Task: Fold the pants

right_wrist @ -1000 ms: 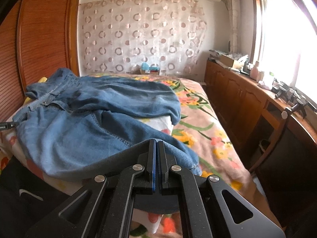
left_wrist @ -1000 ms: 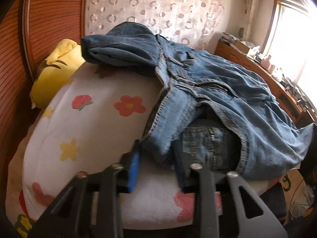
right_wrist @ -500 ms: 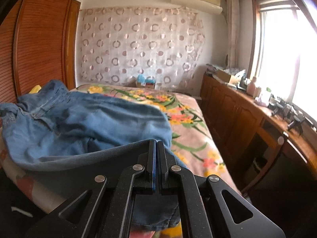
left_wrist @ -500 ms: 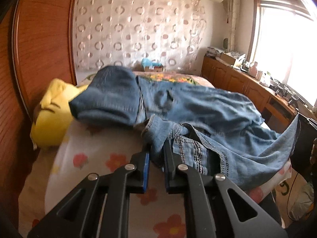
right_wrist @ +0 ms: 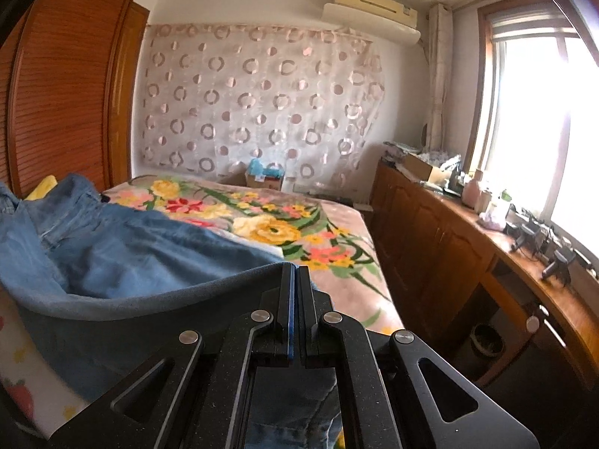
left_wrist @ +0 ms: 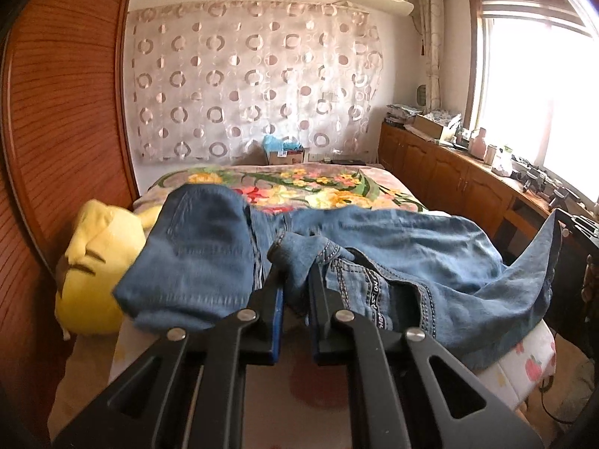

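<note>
I have the jeans slung across the near end of the bed, one folded-over leg lying toward the yellow plush toy, the rest stretching right toward the cabinets; my left claw is closed down to a narrow gap on a bunched fold of the waistband, denim filling the space between the fingers; my right claw is pressed almost fully together on a hem edge, the cloth draped over and hanging below it.

I judge this denim heavy and soft, thick at the seams, not slippery; it should sag between my two holds and drag on the blanket, so the stitched waistband and the hem are the sound places to take it, since a seam gives the pads something firm to bite.

For room, the flowered blanket beyond the jeans lies open and flat, good ground for spreading; the wooden wardrobe crowds the left side; the cabinet run with its cluttered counter lines the right; the near bed edge lies close under both claws, so cloth could slide off there.
</note>
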Available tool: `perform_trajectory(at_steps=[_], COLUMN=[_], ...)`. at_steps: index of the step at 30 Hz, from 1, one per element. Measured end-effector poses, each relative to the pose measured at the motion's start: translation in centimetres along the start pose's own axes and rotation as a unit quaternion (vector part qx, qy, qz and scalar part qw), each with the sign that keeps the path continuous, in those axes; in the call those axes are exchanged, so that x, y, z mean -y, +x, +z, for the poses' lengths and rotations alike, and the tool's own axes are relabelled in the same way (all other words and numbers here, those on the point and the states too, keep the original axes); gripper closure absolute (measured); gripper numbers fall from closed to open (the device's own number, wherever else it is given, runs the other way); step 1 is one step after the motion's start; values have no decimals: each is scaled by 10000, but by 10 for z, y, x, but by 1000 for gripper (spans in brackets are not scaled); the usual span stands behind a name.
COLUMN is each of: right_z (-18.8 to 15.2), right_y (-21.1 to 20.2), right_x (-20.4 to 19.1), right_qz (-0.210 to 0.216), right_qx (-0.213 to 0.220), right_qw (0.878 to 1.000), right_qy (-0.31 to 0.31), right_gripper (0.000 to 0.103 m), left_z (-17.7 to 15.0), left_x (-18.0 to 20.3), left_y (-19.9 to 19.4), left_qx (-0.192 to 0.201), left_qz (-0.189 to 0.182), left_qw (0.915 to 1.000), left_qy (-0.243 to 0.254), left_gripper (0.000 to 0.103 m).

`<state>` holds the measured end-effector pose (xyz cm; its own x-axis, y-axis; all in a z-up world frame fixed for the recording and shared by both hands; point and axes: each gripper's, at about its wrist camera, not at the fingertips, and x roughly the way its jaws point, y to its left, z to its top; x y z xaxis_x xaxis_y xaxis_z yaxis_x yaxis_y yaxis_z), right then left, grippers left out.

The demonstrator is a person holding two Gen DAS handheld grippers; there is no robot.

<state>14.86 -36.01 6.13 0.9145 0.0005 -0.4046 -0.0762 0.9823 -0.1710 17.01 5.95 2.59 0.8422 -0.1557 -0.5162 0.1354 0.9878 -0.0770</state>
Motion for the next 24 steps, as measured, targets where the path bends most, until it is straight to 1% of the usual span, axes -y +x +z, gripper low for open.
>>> perform_trajectory(at_steps=[6,10,16,21,24], right_z=[21,40,70,88,90], right_y=[28,45,74,113,149], right_x=[1,0,2,4,6], right_qz=[-56,-121,-299,-507,-614], right_qx=[70,177,323,257,-13], right_qw=[9998,9994,9979,9968,9967], right_qy=[-149,-287,-481,-568,-526], right_gripper=[103,103,103,103,103], left_z=[36,57,88,110,116], left_x=[-2,-7,-13,-27,-33], left_y=[31,52,84,125,158], left_qx=[85,120,201,113,-117], left_qz=[92,133,352,386,347], left_qw=[9998,9997,9987,9990,9993], left_qy=[180,184,298,172,104], left_gripper=[96,96,96,96,96])
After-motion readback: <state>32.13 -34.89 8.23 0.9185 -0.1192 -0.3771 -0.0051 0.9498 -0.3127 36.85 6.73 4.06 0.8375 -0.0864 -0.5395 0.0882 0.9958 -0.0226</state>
